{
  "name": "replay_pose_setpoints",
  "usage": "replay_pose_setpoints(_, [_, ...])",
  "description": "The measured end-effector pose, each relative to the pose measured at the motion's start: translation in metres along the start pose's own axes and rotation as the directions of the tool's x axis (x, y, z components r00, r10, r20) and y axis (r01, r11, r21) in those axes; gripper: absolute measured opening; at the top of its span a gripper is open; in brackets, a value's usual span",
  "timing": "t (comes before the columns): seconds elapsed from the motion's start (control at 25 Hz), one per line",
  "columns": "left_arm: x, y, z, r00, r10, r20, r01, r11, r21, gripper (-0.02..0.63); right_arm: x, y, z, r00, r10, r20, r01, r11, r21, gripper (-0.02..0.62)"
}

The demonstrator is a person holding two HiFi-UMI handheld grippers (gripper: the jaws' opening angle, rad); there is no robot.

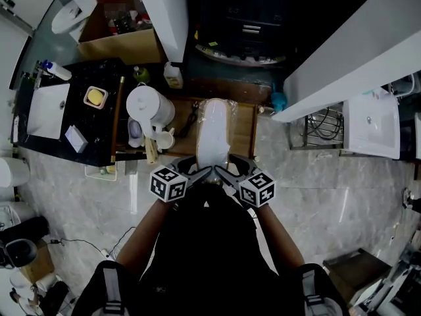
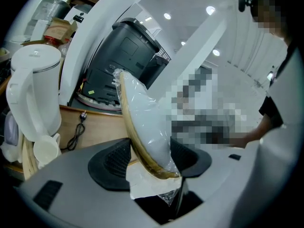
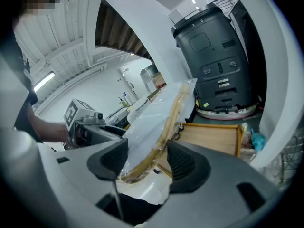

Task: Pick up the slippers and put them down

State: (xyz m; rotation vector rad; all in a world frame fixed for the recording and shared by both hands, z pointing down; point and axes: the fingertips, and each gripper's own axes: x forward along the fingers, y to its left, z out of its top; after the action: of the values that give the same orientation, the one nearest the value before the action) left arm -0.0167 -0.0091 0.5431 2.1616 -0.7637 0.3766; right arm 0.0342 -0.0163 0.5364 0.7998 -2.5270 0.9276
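A pair of white slippers with tan soles, wrapped in a clear plastic bag point(image 1: 214, 131), is held up over a wooden tray point(image 1: 245, 129). My left gripper point(image 1: 200, 172) and right gripper point(image 1: 224, 172) meet at the slippers' near end, from either side. In the left gripper view the bagged slippers point(image 2: 145, 122) stand on edge between the dark pads point(image 2: 111, 161) of the left gripper point(image 2: 149, 161), which is shut on them. The right gripper point(image 3: 144, 163) is likewise shut on the slippers point(image 3: 152, 127). The bag's near end is hidden below the jaws.
A white kettle point(image 1: 148, 108) and a cup point(image 2: 45, 151) stand left of the tray, with a black cord point(image 2: 76, 129) on it. A black machine point(image 3: 216, 65) stands beyond. A dark counter with a sink point(image 1: 47, 109) is at far left, a wire rack point(image 1: 322, 127) at right.
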Motion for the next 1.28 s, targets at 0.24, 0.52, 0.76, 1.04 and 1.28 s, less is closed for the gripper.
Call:
replay_pose_setpoints(0.24, [0.009,0.014,-0.006,0.999,-0.01,-0.042,0.01,1.0,-0.011,0.265,0.013,-0.012,-0.011,1.0,-0.013,-0.026,0.014,0.999,0.04,0.264])
replay_pose_setpoints(0.52, [0.021,0.031,-0.018,0.996,-0.02,-0.081,0.018,0.999,-0.033,0.265,0.028,-0.025,-0.026,0.998,-0.022,-0.057,0.026,0.997,0.077,0.264])
replay_pose_setpoints(0.76, [0.034,0.047,-0.025,0.997,-0.029,-0.075,0.024,0.998,-0.058,0.265,0.042,-0.04,-0.041,0.996,-0.033,-0.083,0.04,0.995,0.095,0.264])
replay_pose_setpoints(1.04, [0.05,0.068,-0.041,0.993,-0.033,-0.114,0.025,0.997,-0.072,0.265,0.058,-0.056,-0.059,0.994,-0.044,-0.1,0.057,0.99,0.13,0.264])
replay_pose_setpoints(1.28, [0.061,0.087,-0.055,0.992,-0.024,-0.125,0.014,0.997,-0.081,0.265,0.073,-0.068,-0.074,0.991,-0.054,-0.12,0.072,0.985,0.157,0.264])
